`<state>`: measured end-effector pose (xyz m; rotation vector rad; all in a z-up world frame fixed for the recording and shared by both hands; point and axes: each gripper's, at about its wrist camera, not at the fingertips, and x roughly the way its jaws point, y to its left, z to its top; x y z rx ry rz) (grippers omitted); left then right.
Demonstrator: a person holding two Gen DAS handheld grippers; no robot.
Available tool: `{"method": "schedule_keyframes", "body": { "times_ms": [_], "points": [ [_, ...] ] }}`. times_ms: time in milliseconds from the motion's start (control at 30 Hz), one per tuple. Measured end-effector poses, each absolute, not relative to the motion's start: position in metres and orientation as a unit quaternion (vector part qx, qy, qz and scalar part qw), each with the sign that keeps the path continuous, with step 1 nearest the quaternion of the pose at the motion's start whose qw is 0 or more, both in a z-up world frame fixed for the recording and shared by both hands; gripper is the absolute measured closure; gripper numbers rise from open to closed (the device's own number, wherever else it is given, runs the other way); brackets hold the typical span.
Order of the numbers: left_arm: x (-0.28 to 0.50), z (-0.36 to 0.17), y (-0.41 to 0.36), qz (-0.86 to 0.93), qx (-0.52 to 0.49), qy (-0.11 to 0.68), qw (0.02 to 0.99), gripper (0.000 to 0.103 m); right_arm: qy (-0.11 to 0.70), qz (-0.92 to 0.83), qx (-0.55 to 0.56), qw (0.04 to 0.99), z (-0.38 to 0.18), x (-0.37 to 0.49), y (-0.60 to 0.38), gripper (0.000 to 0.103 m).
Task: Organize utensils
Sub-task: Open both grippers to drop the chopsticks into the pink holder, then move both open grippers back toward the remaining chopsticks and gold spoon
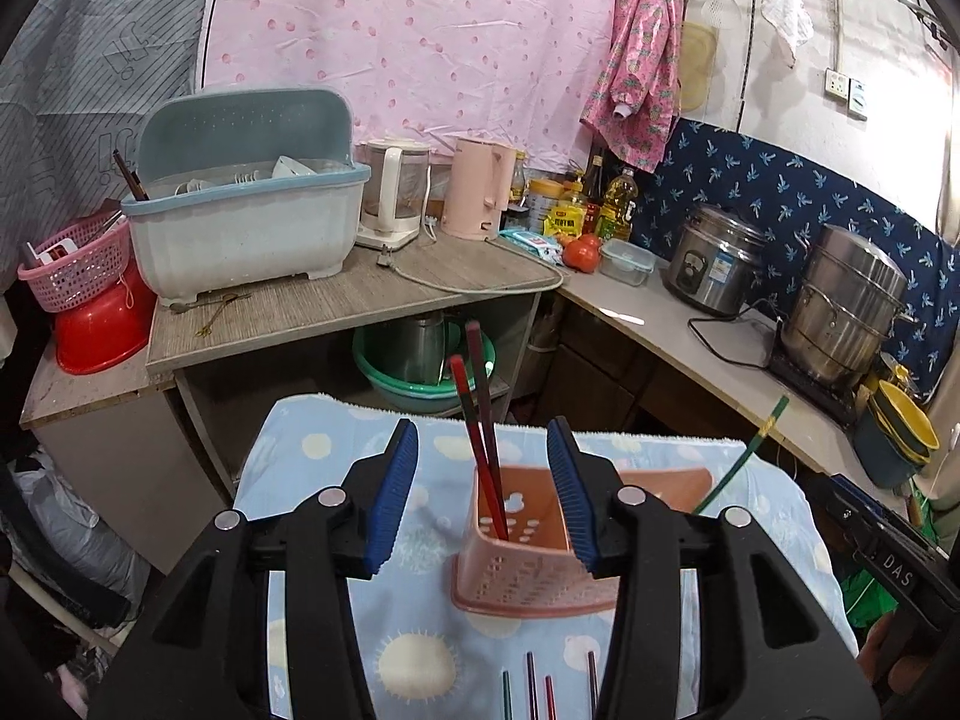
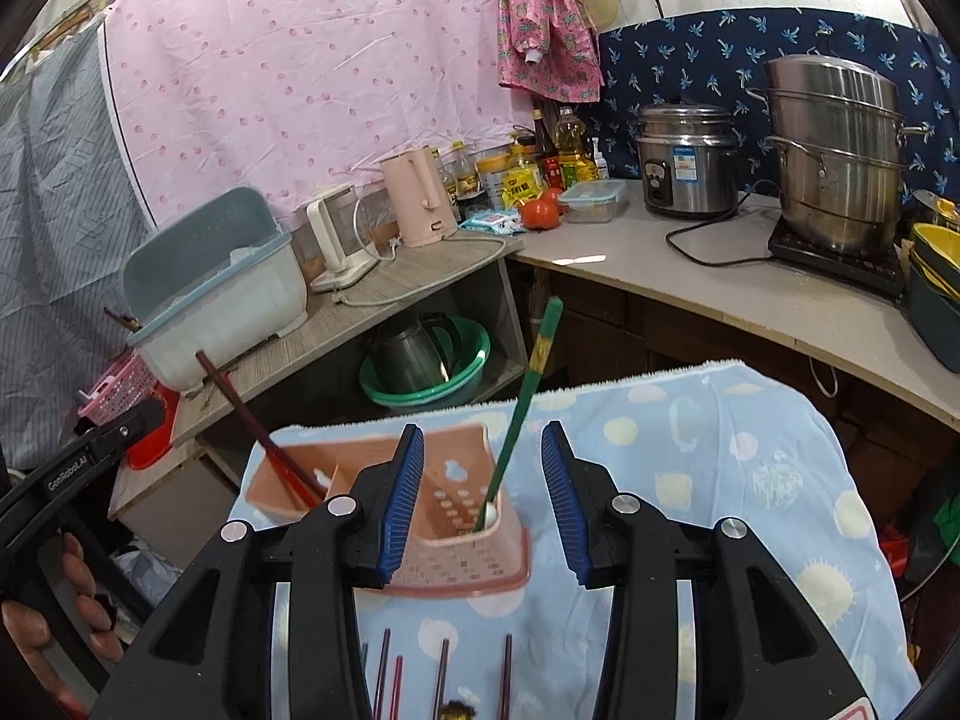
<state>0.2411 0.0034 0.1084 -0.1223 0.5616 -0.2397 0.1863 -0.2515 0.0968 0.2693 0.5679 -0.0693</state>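
Note:
A pink perforated utensil holder (image 1: 528,546) (image 2: 462,516) stands on a blue patterned cloth (image 1: 336,492) (image 2: 720,468). A pair of dark red chopsticks (image 1: 480,420) (image 2: 258,420) leans in its left compartment. A green chopstick (image 2: 522,402) (image 1: 744,462) leans in its right compartment. Several more chopsticks (image 1: 540,684) (image 2: 444,678) lie on the cloth below the grippers. My left gripper (image 1: 483,498) is open and empty, hovering just before the holder. My right gripper (image 2: 480,504) is open and empty, its fingers either side of the green chopstick without touching it.
A counter behind holds a blue dish rack (image 1: 240,210), kettles (image 1: 480,186), bottles, a rice cooker (image 2: 690,162) and a steel steamer pot (image 2: 840,150). A green basin (image 1: 420,378) sits under the counter. A pink basket and red bowl (image 1: 96,312) stand at the left.

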Motion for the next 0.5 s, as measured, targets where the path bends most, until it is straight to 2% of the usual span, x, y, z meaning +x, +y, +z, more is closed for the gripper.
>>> {"method": "schedule_keyframes", "body": {
  "times_ms": [500],
  "points": [
    [0.183,0.053,0.006,-0.123,-0.052,0.338,0.932,0.060,0.346,-0.023,0.122,0.930,0.039,0.115,-0.237,0.063]
  ]
}}
